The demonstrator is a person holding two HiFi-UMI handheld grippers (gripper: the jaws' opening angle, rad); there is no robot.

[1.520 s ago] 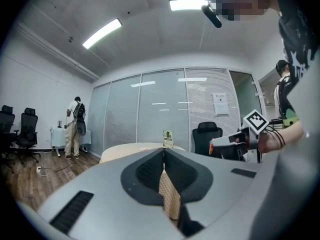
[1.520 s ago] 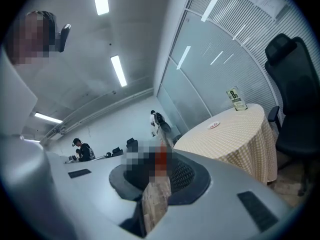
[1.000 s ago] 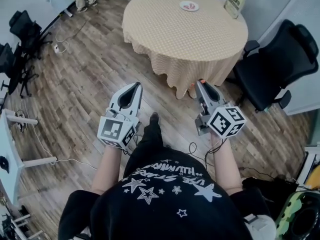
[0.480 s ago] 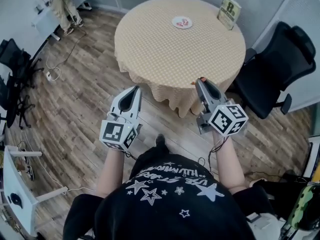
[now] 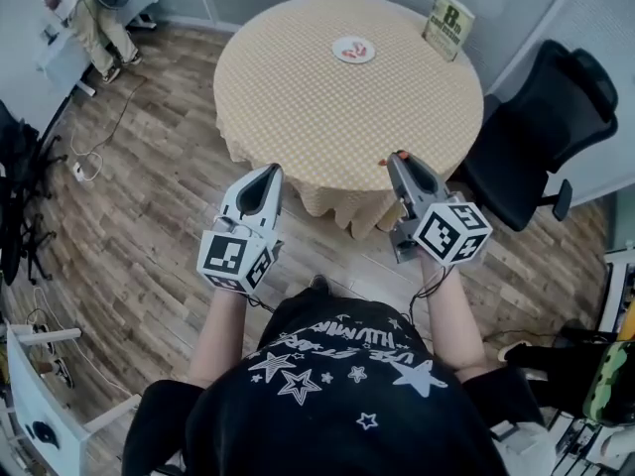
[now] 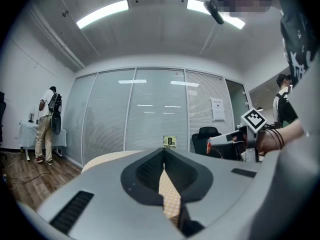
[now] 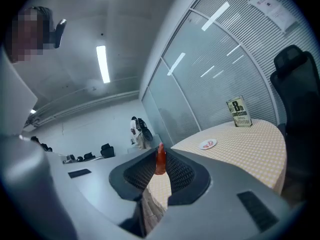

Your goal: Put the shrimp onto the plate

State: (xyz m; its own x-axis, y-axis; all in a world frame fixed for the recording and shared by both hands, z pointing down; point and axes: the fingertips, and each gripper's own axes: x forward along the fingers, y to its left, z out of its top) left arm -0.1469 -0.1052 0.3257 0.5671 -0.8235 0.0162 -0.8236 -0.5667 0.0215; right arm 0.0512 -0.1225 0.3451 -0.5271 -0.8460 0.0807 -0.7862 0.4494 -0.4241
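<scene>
Now right gripper [image 5: 401, 160], clamping shrimp [image 7: 160, 160], hovers at table [image 5: 317, 107] edge.

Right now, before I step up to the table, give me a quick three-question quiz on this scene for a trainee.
1. True or false: the left hand-held gripper is the one holding the shrimp.
2. Where is the plate? A) on the round table, toward its far side near the number sign; B) on the black chair; C) on the floor.
3. Fill in: the right hand-held gripper is shut on the ____.
Key: 1 false, its jaws are shut with nothing between them; 2 A; 3 shrimp.
</scene>
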